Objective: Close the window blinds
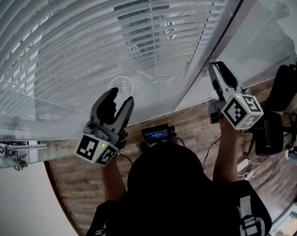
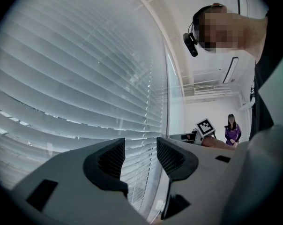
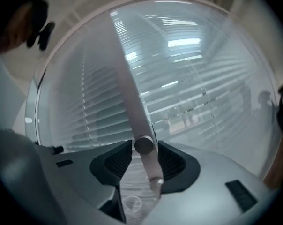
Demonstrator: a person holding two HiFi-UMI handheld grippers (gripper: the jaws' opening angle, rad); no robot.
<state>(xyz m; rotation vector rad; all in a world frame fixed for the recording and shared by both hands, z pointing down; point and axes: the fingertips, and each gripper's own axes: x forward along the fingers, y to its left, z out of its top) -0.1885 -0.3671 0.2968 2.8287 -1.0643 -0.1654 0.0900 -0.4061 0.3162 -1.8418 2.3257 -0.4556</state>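
Observation:
Pale horizontal window blinds (image 1: 89, 43) fill the space in front of me, their slats tilted nearly flat (image 2: 76, 78). My left gripper (image 1: 118, 96) is held up level before the slats and stands open with nothing between its dark pads (image 2: 140, 146). My right gripper (image 1: 215, 67) is raised at the blinds' right edge. In the right gripper view a grey tilt wand (image 3: 132, 102) hangs down between the jaws, its round end cap level with the pads (image 3: 172, 161). A thin gap shows on each side of the wand, so the right gripper (image 3: 144, 150) is open around it.
A frosted glass partition (image 1: 266, 28) adjoins the blinds on the right. Dark office chairs (image 1: 269, 132) and cables stand on the wood floor (image 1: 197, 127) behind me. A white ledge (image 1: 15, 149) juts out at the left. A person in purple (image 2: 232, 130) stands far back.

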